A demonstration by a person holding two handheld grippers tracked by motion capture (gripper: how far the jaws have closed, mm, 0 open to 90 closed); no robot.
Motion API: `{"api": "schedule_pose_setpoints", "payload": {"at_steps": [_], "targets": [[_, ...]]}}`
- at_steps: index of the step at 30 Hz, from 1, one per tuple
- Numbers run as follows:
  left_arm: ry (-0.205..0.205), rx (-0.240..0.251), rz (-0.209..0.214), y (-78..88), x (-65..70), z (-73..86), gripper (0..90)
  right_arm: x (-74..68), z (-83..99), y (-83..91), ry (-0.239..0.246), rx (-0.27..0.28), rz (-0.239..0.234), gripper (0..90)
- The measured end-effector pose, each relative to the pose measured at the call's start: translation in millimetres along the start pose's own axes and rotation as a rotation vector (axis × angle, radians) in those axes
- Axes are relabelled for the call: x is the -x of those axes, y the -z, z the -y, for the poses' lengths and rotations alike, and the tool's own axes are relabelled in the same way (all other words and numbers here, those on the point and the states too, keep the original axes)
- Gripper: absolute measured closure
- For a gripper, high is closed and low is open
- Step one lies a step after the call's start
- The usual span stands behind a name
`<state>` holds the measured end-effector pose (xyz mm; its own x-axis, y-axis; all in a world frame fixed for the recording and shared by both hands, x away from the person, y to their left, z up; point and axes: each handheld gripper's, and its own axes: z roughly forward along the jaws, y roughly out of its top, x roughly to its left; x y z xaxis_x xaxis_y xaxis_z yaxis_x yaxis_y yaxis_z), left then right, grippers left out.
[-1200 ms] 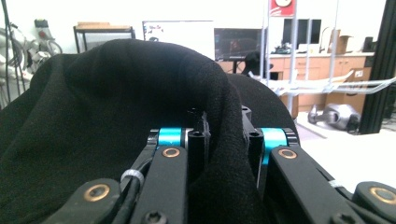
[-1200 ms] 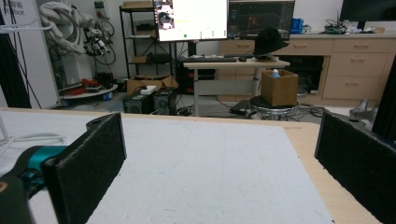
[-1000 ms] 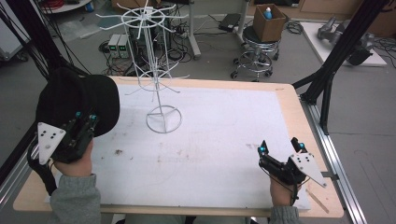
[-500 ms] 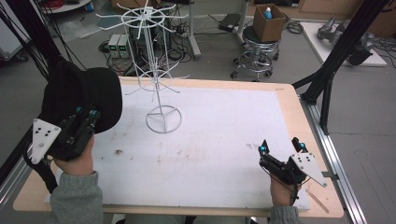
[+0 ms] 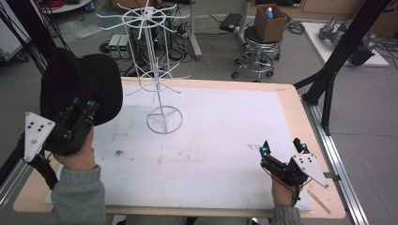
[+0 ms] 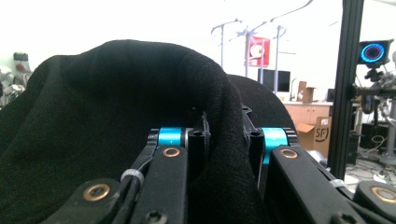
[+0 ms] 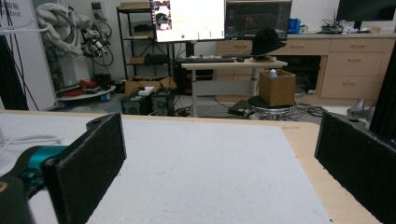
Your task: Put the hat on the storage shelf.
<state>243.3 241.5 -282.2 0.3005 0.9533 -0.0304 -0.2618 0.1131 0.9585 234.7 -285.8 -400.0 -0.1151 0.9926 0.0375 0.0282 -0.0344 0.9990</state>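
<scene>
White matting covers the wood-edged tabletop (image 5: 291,105), with a cluttered lab floor beyond it.

Nearest, at the front edge: the person's grey sleeve (image 5: 77,197) on the left. The right claw (image 5: 281,149) sits low over the mat at the front-right corner, its 2 jaws well apart w/ nothing between them; in the right gripper view the black pads (image 7: 88,163) frame bare mat.

A bit further in, left side: the left claw (image 5: 82,103) is raised off the tabletop over the left edge, clamped on a black hat (image 5: 80,86). In the left gripper view the hat's fabric (image 6: 116,107) is pinched in a fold between the 2 jaws and bulges up and over them. The hat hangs clear of the mat, off to the left of the rack.

Mid-tabletop: a white wire rack (image 5: 162,70) stands upright on its ring base, arms radiating at 2 levels, well apart from both claws.

Farthest: a stool w/ a cardboard box (image 5: 270,23), cables and black frame posts.
</scene>
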Motion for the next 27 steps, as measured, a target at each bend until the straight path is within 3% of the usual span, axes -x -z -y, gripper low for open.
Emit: {"api": "schedule_pose_setpoints", "payload": {"at_steps": [10,27], "targets": [[-0.03,0.069,0.061,0.5,9.0,-9.0,77.9,0.1,-0.2,0.2,0.003,0.005,0.0,0.9],[-0.037,0.158,0.122,5.4,14.0,-23.2,77.9,0.3,-0.1,-0.1,0.003,0.005,0.001,0.9]]}}
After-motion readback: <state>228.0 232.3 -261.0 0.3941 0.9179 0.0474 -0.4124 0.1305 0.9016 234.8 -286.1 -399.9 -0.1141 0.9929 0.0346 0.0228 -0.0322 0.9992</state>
